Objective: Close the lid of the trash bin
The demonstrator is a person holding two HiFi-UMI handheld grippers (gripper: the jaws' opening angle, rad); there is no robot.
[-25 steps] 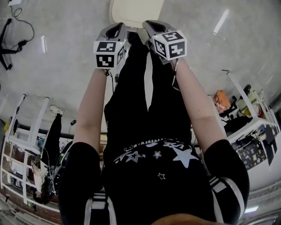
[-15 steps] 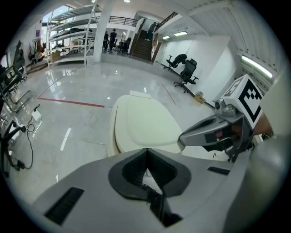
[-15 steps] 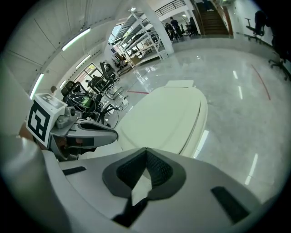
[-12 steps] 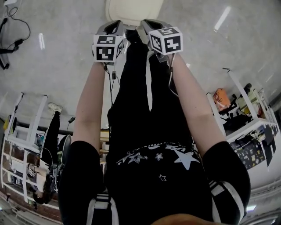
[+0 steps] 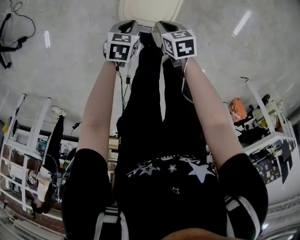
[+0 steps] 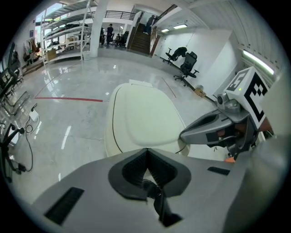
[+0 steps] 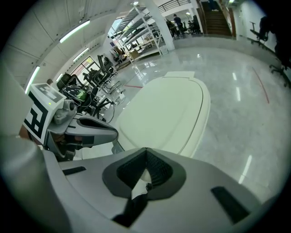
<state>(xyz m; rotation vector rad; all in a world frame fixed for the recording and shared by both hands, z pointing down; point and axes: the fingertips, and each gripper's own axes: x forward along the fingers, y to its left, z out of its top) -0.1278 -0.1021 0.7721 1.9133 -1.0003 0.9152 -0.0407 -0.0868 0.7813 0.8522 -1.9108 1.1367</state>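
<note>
The cream trash bin (image 5: 150, 9) stands on the grey floor at the top edge of the head view, just beyond both grippers. Its wide oval lid (image 6: 144, 119) (image 7: 169, 113) lies down flat over the bin body. My left gripper (image 5: 132, 25) and my right gripper (image 5: 161, 25) are held side by side at arm's length, tips just short of the lid's near edge. In each gripper view the jaws meet at the tip with nothing between them: left gripper (image 6: 146, 150), right gripper (image 7: 145, 150). Each view also shows the other gripper beside it.
My black-trousered legs fill the middle of the head view. White shelving racks (image 5: 28, 140) stand at the left, a desk with an orange bag (image 5: 236, 108) at the right. Cables (image 5: 9, 28) trail on the floor. Office chairs (image 6: 187, 63) stand far off, and a red floor line (image 6: 68, 98) runs behind the bin.
Both grippers have shifted slightly towards the bin, the left one drifting a little to the right. The lid looks the same, and both grippers stay shut.
</note>
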